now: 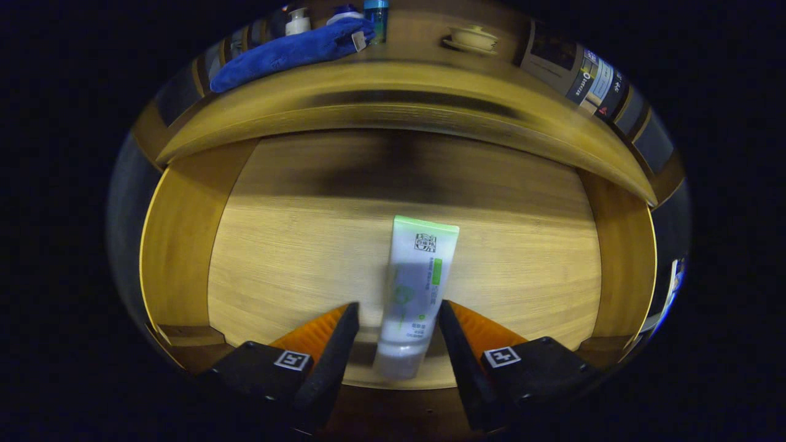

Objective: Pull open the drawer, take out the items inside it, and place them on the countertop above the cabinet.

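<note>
Wooden drawer (pixel 295 258) pulled open, white-and-green tube (pixel 414 288) lying flat inside. Gripper (pixel 398 319) spread wide around tube's lower end, fingers (pixel 334 344) not pressing it. Blue towel (pixel 288 52) up on countertop (pixel 399 92).

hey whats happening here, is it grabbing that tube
A person's handheld gripper is reaching down into the open wooden drawer. A white and green tube lies on the drawer floor, its lower end between the open fingers, which do not look closed on it yet. On the countertop above the drawer there are a blue cloth, some bottles and a small lidded cup.
</note>
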`<state>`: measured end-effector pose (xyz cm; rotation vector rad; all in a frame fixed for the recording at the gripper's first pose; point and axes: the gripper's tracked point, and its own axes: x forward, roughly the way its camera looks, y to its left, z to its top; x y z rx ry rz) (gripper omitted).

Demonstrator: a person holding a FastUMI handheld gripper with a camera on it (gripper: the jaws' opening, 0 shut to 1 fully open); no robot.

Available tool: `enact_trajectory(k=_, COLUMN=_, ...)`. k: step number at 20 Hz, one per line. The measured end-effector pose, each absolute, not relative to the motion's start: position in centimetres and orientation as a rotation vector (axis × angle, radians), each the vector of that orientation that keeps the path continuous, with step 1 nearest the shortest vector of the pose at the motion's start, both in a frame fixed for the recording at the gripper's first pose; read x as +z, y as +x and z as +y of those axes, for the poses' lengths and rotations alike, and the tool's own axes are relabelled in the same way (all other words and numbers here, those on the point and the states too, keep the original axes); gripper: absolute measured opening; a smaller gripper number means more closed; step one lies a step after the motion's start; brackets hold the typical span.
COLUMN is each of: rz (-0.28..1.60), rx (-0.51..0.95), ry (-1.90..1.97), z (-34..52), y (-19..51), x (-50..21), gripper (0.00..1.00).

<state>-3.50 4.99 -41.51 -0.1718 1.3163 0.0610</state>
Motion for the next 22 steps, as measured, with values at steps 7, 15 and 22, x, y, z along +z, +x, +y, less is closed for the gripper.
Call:
enact_trajectory(k=7, rz=1.28, rx=0.063, ry=-0.109, z=5.3, y=-3.8, x=-40.8, gripper=0.5)
enact_trajectory(k=15, rz=1.176, rx=0.093, ry=-0.065, z=4.7, y=-3.9, x=-34.8, gripper=0.5)
enact_trajectory(k=22, rz=1.107, rx=0.099, ry=-0.051, z=4.0, y=-5.1, x=-30.5, gripper=0.5)
